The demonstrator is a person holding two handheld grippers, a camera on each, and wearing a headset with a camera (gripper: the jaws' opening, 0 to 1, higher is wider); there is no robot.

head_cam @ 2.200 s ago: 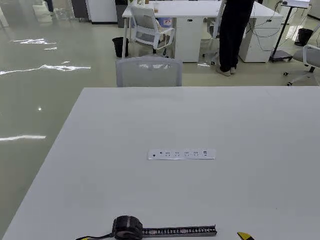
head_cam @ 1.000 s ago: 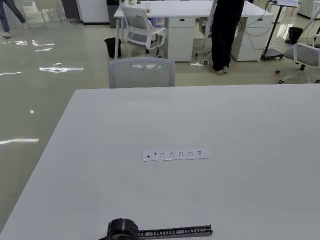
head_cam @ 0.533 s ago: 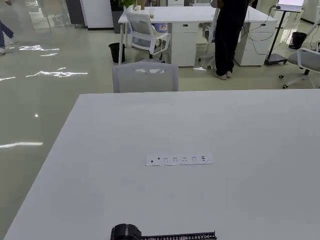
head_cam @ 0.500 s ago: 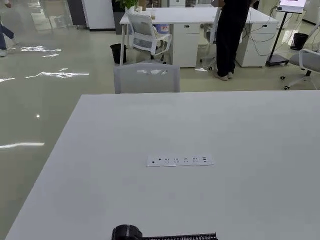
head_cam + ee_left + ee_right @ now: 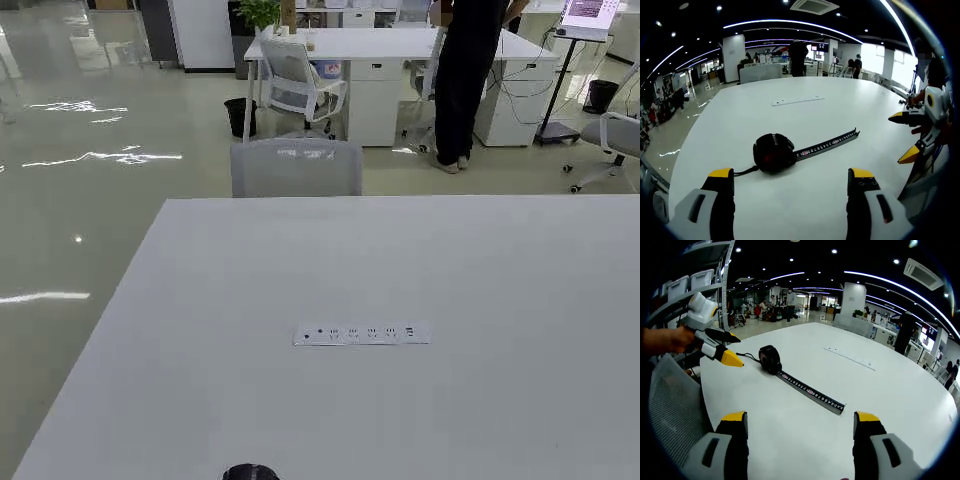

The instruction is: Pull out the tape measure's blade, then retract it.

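A: On your left gripper (image 5: 790, 174) the fingers (image 5: 720, 186) are spread wide and hold nothing. Your right gripper (image 5: 801, 417) is the same.

B: Both sit short of the tape measure (image 5: 772, 152). It lies by the near edge of the table (image 5: 805, 80), with its blade (image 5: 827, 144) drawn out flat along that edge.

A: What changed is your head. You tipped it up, so the case (image 5: 250, 472) slid to the bottom of the head view, and the power strip (image 5: 360, 334) sits mid-table.

B: The tape measure itself hasn't shifted, and the blade looks as long as it did two seconds ago.

A: So the pull looks done and the retracting is still ahead. You should look down first.
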